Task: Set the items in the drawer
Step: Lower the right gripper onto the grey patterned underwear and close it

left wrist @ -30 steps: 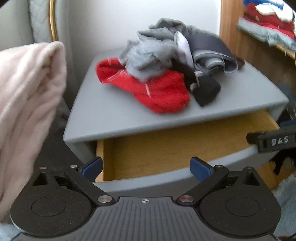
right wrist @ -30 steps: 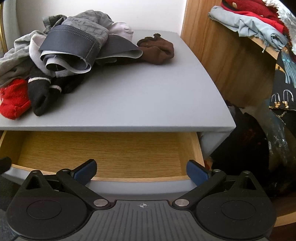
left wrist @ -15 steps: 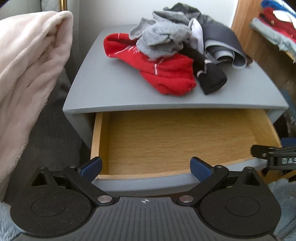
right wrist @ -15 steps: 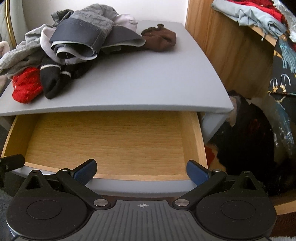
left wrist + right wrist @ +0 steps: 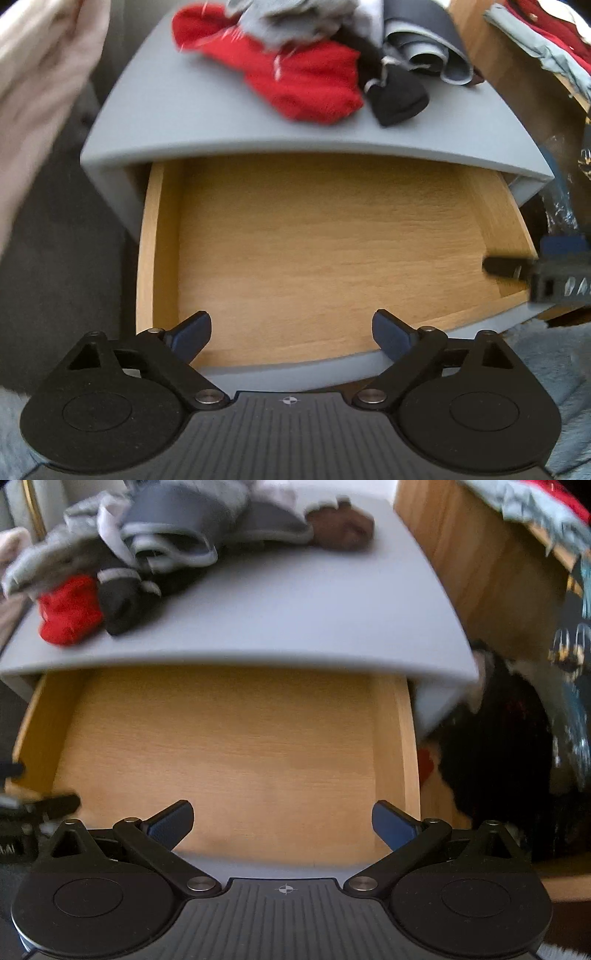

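The wooden drawer of the grey nightstand stands pulled far out, with nothing lying in it. On the nightstand top lies a heap of clothes: a red sock, a black sock, grey garments and a brown piece. My left gripper hangs open over the drawer's front edge, holding nothing. My right gripper is open too, above the drawer's front right part. Each gripper shows at the edge of the other's view.
A pale pink blanket hangs at the left. A wooden shelf unit with folded clothes stands to the right of the nightstand. Dark bags and clutter fill the floor at the right.
The drawer has slid much further out. Both grippers have drawn back with it and now look more steeply down into it.
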A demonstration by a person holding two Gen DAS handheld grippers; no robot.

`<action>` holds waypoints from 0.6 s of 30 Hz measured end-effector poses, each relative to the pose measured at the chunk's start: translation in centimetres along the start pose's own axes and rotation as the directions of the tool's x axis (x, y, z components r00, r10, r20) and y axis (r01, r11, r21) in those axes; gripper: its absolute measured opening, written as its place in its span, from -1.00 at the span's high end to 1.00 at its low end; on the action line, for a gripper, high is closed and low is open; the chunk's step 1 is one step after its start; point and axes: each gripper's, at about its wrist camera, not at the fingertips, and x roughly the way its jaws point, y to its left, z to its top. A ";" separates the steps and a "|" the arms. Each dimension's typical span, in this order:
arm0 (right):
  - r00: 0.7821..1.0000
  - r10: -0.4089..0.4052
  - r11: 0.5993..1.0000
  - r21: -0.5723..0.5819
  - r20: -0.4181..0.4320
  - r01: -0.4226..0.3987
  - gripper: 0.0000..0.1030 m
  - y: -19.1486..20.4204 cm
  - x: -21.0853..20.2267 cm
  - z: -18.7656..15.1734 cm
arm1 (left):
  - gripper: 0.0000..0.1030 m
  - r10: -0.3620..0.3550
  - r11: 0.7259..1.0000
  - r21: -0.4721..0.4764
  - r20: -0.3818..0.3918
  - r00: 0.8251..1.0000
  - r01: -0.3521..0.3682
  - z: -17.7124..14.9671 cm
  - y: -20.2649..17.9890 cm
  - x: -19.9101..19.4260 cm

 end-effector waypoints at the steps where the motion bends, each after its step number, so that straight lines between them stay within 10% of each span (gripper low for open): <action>1: 0.999 0.007 1.000 -0.001 0.035 -0.007 -0.99 -0.1 -0.5 0.2 | -0.85 -0.001 1.000 -0.001 -0.014 1.000 0.001 0.0 0.0 0.1; 18: 0.921 0.109 0.967 0.176 0.374 -0.186 -0.99 -3.5 -4.8 1.8 | -0.83 0.089 0.982 0.179 -0.159 0.983 -0.060 1.3 -2.8 1.4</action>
